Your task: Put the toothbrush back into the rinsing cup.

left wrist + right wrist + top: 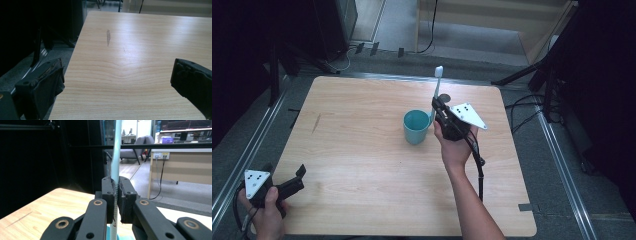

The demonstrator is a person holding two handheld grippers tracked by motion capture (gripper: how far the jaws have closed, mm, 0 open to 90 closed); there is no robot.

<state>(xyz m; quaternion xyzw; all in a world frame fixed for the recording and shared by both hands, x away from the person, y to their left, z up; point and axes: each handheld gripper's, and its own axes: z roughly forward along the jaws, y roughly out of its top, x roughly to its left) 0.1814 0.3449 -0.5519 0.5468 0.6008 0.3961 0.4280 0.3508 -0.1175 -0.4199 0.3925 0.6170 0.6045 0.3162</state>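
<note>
The right hand-held gripper [438,106] clamps an upright toothbrush [437,87] just beside the teal cup [416,127]; the left hand-held gripper [298,179] rests open at the table [362,165] corner.

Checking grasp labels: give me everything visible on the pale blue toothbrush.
The slim pale blue plastic toothbrush has a white head at its top and a ridged grip section on its handle. It stands nearly upright, clamped at that handle between the shut jaws of the right gripper, just right of the teal cup on the wooden table. Its lower end is hidden.
</note>
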